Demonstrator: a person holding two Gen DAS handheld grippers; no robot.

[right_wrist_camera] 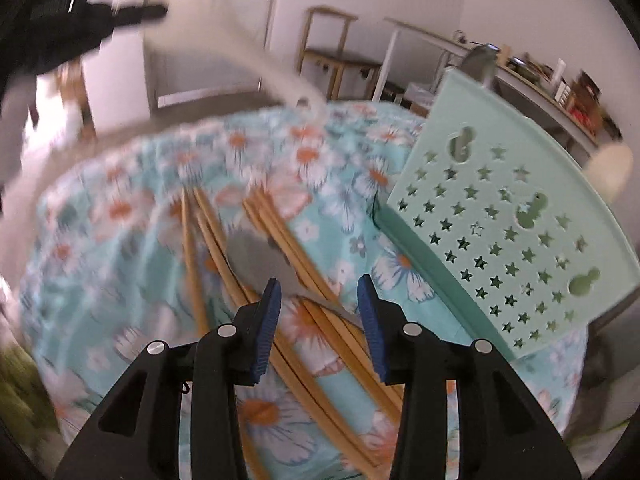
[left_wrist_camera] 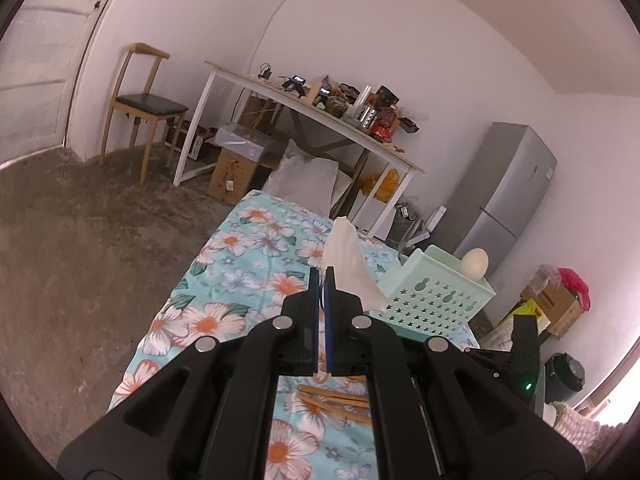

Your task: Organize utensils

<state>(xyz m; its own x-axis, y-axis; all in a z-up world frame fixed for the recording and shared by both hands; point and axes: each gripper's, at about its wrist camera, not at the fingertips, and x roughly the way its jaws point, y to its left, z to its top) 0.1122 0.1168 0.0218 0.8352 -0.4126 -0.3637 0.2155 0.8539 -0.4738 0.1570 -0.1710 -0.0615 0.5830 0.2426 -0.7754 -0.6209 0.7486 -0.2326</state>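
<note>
My left gripper is shut on a white plastic spoon and holds it up above the floral table, to the left of the mint green basket. The spoon also shows, blurred, in the right wrist view. A second white spoon end sticks out of the basket. My right gripper is open, low over several wooden chopsticks and a metal spoon lying on the cloth. The basket stands just to its right.
The floral tablecloth covers the table, and its left edge drops to a bare floor. Behind stand a white desk loaded with clutter, a wooden chair, cardboard boxes and a grey fridge.
</note>
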